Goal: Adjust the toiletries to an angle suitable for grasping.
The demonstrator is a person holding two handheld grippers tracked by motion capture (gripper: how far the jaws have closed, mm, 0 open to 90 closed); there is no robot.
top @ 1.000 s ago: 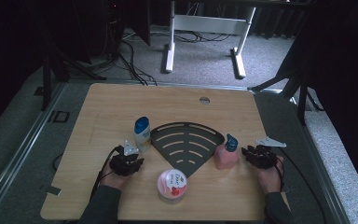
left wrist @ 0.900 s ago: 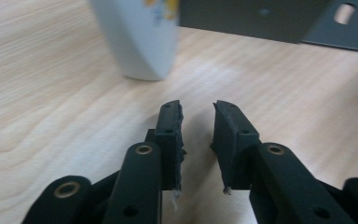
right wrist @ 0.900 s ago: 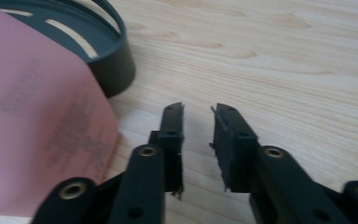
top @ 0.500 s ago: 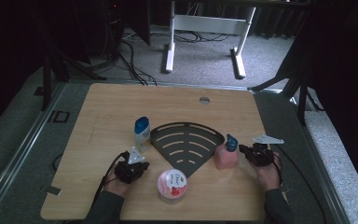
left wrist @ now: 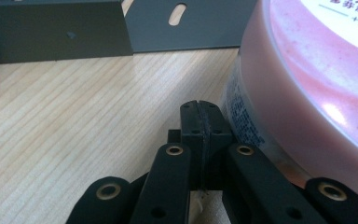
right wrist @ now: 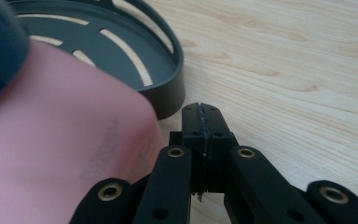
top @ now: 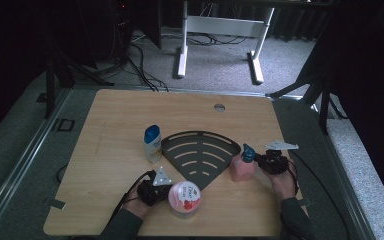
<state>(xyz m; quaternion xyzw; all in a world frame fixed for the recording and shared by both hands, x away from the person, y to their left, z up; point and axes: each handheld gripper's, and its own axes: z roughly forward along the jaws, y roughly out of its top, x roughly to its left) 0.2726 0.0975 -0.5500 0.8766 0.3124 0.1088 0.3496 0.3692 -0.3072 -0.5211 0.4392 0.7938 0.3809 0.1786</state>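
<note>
A dark fan-shaped slotted tray (top: 200, 150) lies mid-table. My left gripper (top: 162, 190) rests near the front edge, just left of a round pink jar (top: 185, 198). Its jaws are pressed together with nothing between them (left wrist: 200, 107), and the jar's wall (left wrist: 307, 93) stands close on their right. My right gripper (top: 261, 161) sits beside a pink bottle with a blue cap (top: 242, 165) at the tray's right corner. Its jaws are also shut and empty (right wrist: 200, 109), the pink bottle (right wrist: 56, 154) bulking at the left and the tray's rim (right wrist: 170, 88) behind.
A white bottle with a blue cap (top: 153, 142) stands at the tray's left corner. A round cable hole (top: 219, 107) sits near the table's far edge. Bare wood stretches across the back and left of the table. Desk legs and cables lie on the floor beyond.
My left gripper has slid right along the front of the table and now lies against the pink jar. My right gripper has edged left toward the pink bottle.
</note>
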